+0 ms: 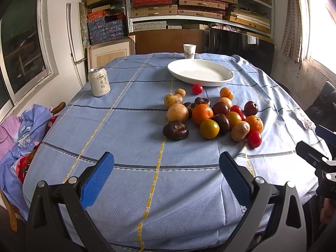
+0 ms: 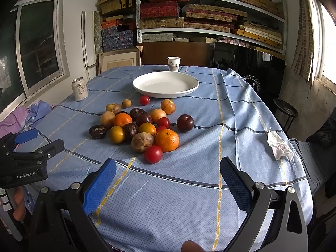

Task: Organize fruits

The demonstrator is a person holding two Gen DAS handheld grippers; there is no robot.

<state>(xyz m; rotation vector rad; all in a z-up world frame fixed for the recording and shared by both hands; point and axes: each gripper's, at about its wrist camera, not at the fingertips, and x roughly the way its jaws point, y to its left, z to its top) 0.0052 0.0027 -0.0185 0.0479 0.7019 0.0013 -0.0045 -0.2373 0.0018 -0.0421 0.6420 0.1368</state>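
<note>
A pile of several fruits lies on the blue checked tablecloth (image 1: 126, 126): oranges (image 1: 202, 113) (image 2: 167, 140), red tomatoes (image 1: 254, 139) (image 2: 153, 154), dark plums (image 2: 185, 122), a dark wrinkled fruit (image 1: 175, 130), yellow and tan ones. An empty white plate (image 1: 200, 72) (image 2: 166, 84) stands behind the pile. My left gripper (image 1: 167, 168) is open and empty above the near cloth, short of the pile. My right gripper (image 2: 168, 173) is open and empty, just short of the nearest tomato.
A drink can (image 1: 99, 81) (image 2: 79, 89) stands at the left. A paper cup (image 1: 189, 51) (image 2: 173, 64) stands behind the plate. A crumpled tissue (image 2: 279, 146) lies at the cloth's right edge. Clothes (image 1: 25, 130) lie on a chair at the left. Shelves of boxes stand behind.
</note>
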